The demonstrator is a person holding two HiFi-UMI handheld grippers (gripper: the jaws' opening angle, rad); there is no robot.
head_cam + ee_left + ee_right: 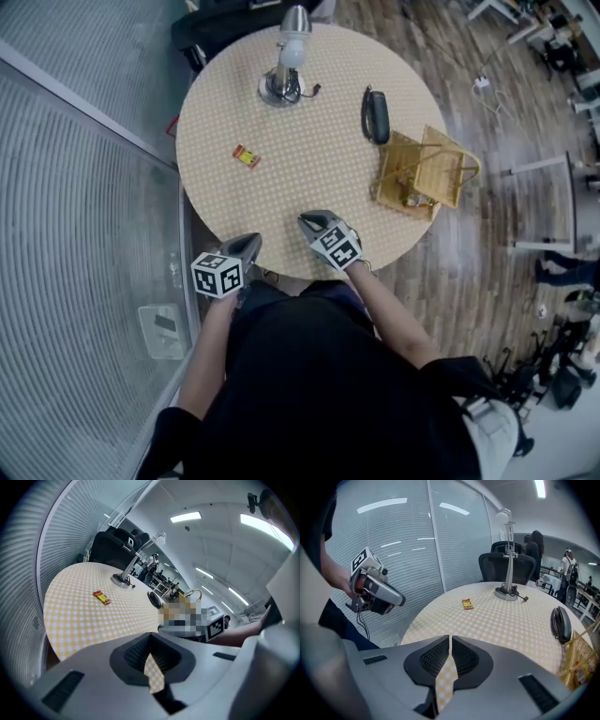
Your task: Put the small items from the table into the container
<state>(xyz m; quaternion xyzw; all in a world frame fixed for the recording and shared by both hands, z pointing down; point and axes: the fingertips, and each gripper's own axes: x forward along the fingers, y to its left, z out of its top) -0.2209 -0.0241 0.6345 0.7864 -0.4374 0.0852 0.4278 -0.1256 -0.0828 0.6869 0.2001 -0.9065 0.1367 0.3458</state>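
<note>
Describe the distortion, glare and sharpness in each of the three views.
Head view: sharp, evenly lit, the blinds bowed into curves. Left gripper view: heavy fisheye, dark corners, ceiling lights glaring. Right gripper view: fisheye too; light strips mirrored in the glass wall; packet crisp.

Head view hangs over the person (300, 375), staring steeply down on the whole round desk (309, 197). Both gripper views sit low at its near edge, facing across toward the lamp (507, 592). All three catch lamp and packet (247, 156).
</note>
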